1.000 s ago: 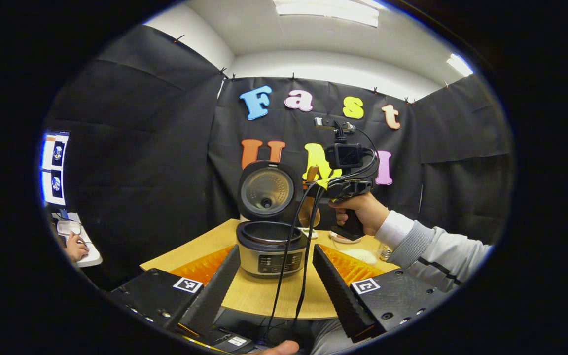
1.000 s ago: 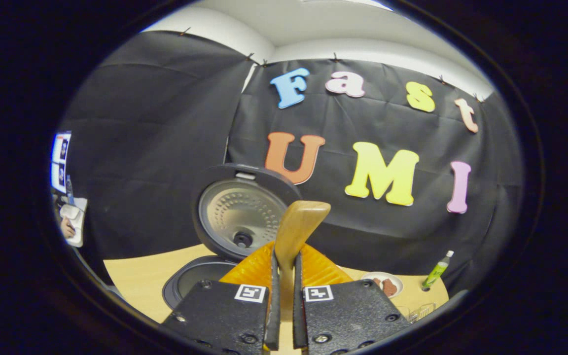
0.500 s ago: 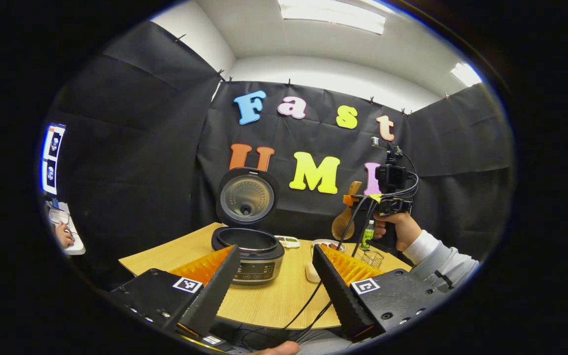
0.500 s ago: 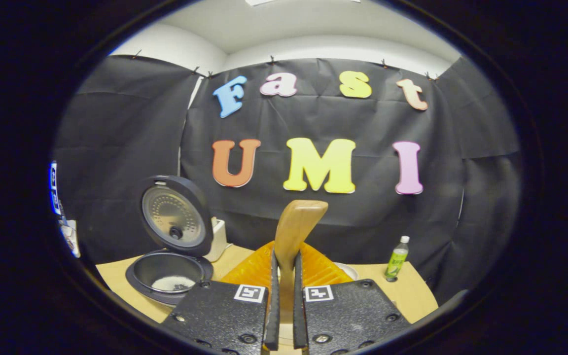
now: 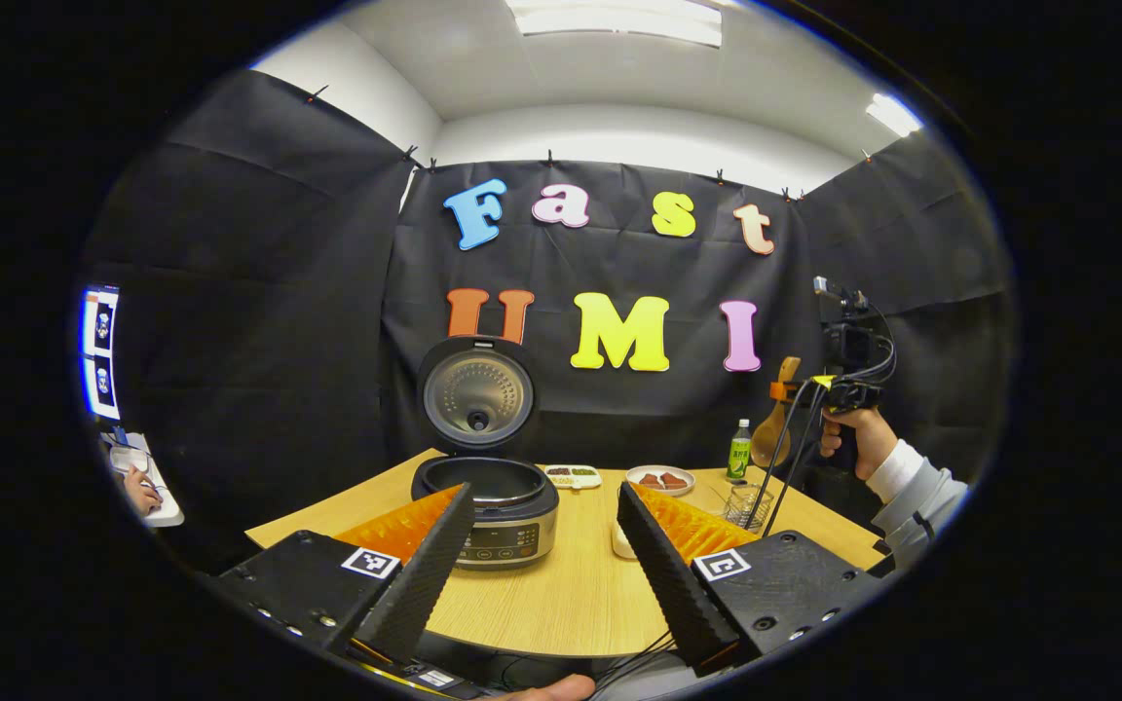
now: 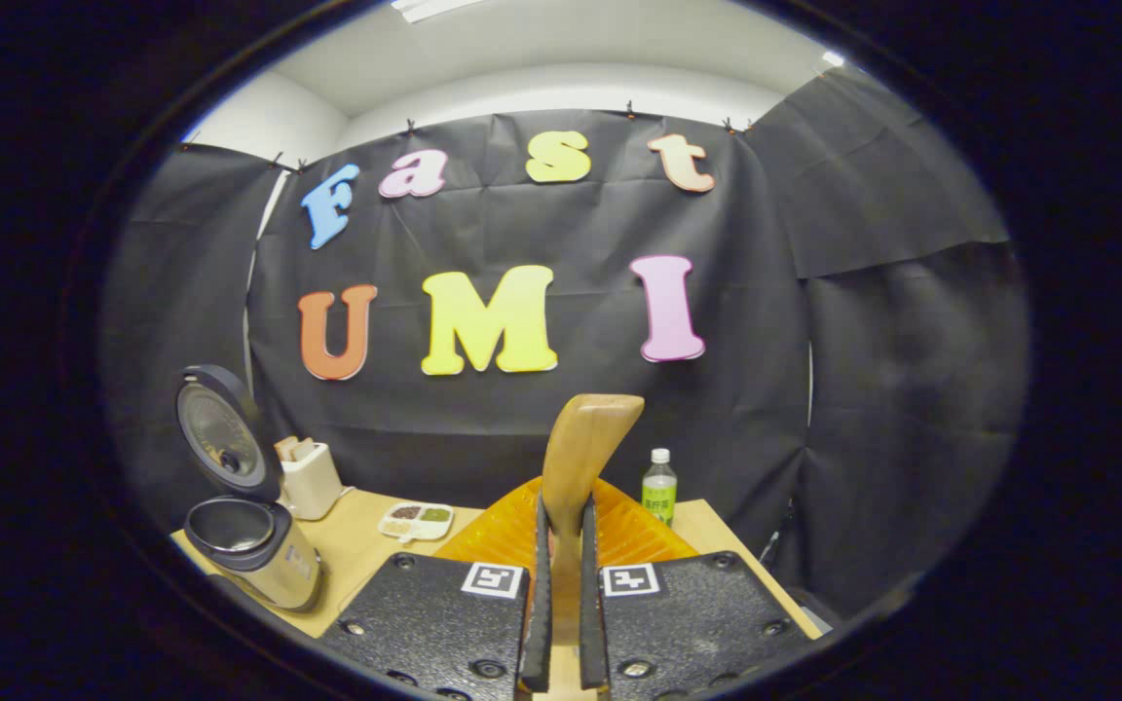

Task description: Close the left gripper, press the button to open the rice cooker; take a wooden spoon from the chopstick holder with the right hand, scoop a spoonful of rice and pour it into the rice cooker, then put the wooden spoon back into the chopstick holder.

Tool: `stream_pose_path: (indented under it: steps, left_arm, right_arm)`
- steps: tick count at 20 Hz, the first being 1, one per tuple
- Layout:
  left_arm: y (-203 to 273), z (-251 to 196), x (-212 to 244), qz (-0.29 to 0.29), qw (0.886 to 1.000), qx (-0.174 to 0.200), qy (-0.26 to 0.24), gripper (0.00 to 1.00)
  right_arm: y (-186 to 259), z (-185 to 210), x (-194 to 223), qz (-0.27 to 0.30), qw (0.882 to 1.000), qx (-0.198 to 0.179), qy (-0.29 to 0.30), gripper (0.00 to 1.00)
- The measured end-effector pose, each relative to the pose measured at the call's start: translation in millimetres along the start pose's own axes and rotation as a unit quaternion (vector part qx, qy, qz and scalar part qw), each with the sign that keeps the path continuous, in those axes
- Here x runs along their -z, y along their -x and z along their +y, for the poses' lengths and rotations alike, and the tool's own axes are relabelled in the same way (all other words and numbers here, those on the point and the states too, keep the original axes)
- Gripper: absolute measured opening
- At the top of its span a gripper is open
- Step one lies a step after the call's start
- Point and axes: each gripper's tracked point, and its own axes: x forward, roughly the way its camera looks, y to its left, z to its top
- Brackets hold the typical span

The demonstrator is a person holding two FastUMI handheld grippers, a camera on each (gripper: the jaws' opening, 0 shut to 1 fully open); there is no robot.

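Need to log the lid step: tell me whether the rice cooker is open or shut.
Open. The rice cooker has its lid raised upright behind the pot, inner side showing, and the pot's rim is uncovered.

Rice cooker (image 5: 488, 501) left on table (image 5: 561, 594); wire basket (image 5: 744, 504) right; bottle (image 5: 738, 450) behind basket.

light wood table (image 5: 561, 594); rice cooker (image 5: 498, 516) silver with black rim and dotted metal lid. both grippers black with ribbed orange fingers (image 5: 688, 521). tan wooden spoon (image 6: 580, 458), green bottle (image 6: 658, 492) white-capped, cream holder (image 6: 310, 477).
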Motion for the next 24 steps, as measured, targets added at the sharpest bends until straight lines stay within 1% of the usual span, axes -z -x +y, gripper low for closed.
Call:
stream_pose_path:
  steps: [1,5,8,10,12,14,17,18,20,21,22,23,24]
  left_arm:
    - [-3.1,-2.4,0.2,-0.002,1.000,0.001,-0.001,0.94]
    - [-11.4,-4.6,-1.2,0.005,1.000,-0.013,-0.016,0.95]
    - [-12.1,-17.2,-11.7,-0.005,1.000,-0.002,-0.030,0.94]
    - [-15.2,-26.9,-13.5,-0.006,0.999,0.006,-0.040,0.94]
    - [-21.9,-32.6,-17.1,-0.011,0.999,0.012,-0.048,0.94]
    - [-34.8,-33.1,-27.2,-0.028,0.998,0.011,-0.058,0.94]
    - [-61.8,-22.1,-25.4,-0.018,0.998,-0.002,-0.061,0.96]
    - [-71.1,-18.2,-27.5,-0.018,0.998,-0.007,-0.063,0.96]
    - [-89.4,-4.0,-28.1,-0.006,0.998,-0.024,-0.062,0.95]
    - [-94.8,1.1,-26.9,0.000,0.998,-0.030,-0.057,0.95]
    - [-98.3,3.2,-28.9,0.001,0.998,-0.032,-0.053,0.96]
    - [-103.0,6.2,-33.9,-0.002,0.998,-0.035,-0.051,0.96]
    - [-107.3,10.8,-38.7,-0.007,0.998,-0.039,-0.050,0.96]
  right_arm:
    - [-5.3,-8.0,10.4,0.005,1.000,0.005,-0.008,0.17]
    - [-31.7,-23.4,49.3,0.025,0.999,-0.006,-0.043,0.17]
    - [-52.3,-39.8,64.5,0.018,0.998,0.006,-0.052,0.17]
    - [-60.0,-44.7,78.7,0.030,0.998,0.012,-0.061,0.18]
    - [-63.8,-37.7,86.9,0.043,0.996,-0.005,-0.076,0.19]
    - [-60.4,-29.8,85.6,0.042,0.996,-0.027,-0.078,0.21]
    - [-61.6,-40.2,78.4,0.035,0.998,-0.008,-0.051,0.84]
    - [-57.2,-43.2,74.1,0.029,0.999,0.001,-0.044,0.93]
    - [-45.0,-48.1,65.1,0.013,0.999,0.015,-0.031,0.94]
    - [-38.7,-49.6,62.1,0.008,0.999,0.020,-0.027,0.97]
    - [-30.4,-49.8,60.0,0.004,0.999,0.023,-0.025,0.96]
    - [-22.5,-51.5,56.6,0.003,0.999,0.024,-0.023,0.98]
    - [-14.9,-52.1,54.9,0.001,0.999,0.028,-0.026,0.98]
